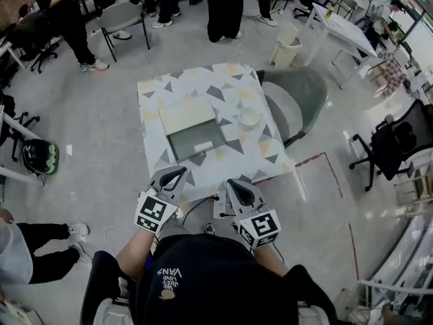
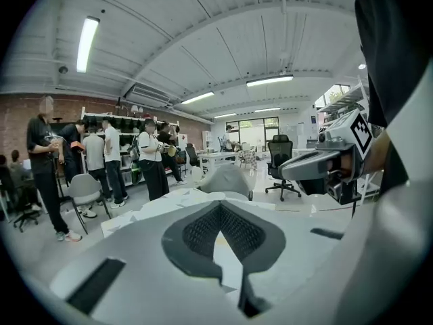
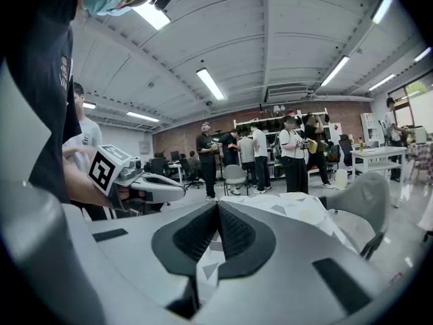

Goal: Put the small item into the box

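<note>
The left gripper [image 2: 218,207] is seen clenched, its ribbed pads pressed tip to tip with nothing between them. The right gripper [image 3: 216,207] is closed in the same way and is equally empty. Both are held level, side by side, just short of the table edge that lies nearest the box [image 1: 189,137], and neither touches anything.

The box is laid open at the middle of the patterned table [image 1: 223,80], with its pale lid folded away on the far side. A small pale piece [image 1: 203,145] is seen on the grey floor of the box, close to the wall nearest the grippers. It is taken to be the task's item, though it is too small for this to be settled. To the right of the box, well apart from it, a white round thing [image 1: 249,117] is set on the cloth.

If that reading holds, the placing is judged done, and the grippers are best kept clear of the box so that nothing is knocked. Should the item need shifting, the jaws would have to be opened before the box is reached and brought down from above.

The piece appears slightly elongated, its long axis roughly along the near wall of the box. No pointing end can be made out.
</note>
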`<act>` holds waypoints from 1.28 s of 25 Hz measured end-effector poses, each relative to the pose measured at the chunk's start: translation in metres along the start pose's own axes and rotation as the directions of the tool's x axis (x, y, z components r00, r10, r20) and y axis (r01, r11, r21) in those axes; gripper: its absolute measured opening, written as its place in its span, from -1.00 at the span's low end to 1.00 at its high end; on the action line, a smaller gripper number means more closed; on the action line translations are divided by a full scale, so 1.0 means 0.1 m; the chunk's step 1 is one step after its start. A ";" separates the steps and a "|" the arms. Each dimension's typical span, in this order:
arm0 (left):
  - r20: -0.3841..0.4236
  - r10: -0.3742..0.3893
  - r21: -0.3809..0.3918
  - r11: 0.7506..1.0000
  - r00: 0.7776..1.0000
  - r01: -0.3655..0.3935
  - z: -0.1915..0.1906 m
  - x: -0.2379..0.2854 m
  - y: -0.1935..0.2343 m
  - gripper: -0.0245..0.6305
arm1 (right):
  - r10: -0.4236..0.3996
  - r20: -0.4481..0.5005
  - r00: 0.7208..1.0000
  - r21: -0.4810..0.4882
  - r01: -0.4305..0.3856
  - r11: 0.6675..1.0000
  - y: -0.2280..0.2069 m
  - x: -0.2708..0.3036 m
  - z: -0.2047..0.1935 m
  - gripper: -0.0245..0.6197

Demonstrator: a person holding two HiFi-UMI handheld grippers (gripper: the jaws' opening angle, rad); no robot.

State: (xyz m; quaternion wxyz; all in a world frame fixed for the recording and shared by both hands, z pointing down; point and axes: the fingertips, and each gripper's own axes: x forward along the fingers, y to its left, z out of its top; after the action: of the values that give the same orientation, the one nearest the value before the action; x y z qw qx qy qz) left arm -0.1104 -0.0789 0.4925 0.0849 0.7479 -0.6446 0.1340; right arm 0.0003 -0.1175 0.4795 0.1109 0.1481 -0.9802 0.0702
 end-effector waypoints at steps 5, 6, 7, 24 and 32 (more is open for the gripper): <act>0.008 0.045 -0.021 0.999 0.999 -0.045 0.00 -0.24 -0.16 -0.91 | 0.049 -0.006 0.999 -0.011 -0.049 0.999 0.04 -0.06 -0.03 -0.92; 0.008 0.057 -0.024 0.998 0.998 -0.056 -0.02 -0.28 -0.18 -0.91 | 0.057 -0.009 0.998 -0.012 -0.057 0.998 0.05 -0.07 -0.04 -0.92; 0.011 0.070 -0.029 0.997 0.997 -0.070 -0.02 -0.31 -0.20 -0.91 | 0.063 -0.012 0.998 -0.014 -0.063 0.998 0.05 -0.07 -0.06 -0.92; 0.032 0.188 -0.099 0.978 0.982 -0.184 -0.11 -0.70 -0.38 -0.91 | 0.080 -0.040 0.996 -0.012 -0.080 0.997 0.08 -0.22 -0.24 -0.92; 0.036 0.207 -0.135 0.970 0.978 -0.200 -0.19 -0.77 -0.42 -0.91 | 0.088 -0.048 0.995 -0.021 -0.089 0.996 0.12 -0.22 -0.26 -0.92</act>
State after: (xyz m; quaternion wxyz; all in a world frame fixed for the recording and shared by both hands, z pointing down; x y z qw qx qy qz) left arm -0.0812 0.0055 0.4885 0.1033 0.6738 -0.7271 0.0810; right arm 0.0225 -0.0962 0.4977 0.1326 0.1014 -0.9837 0.0672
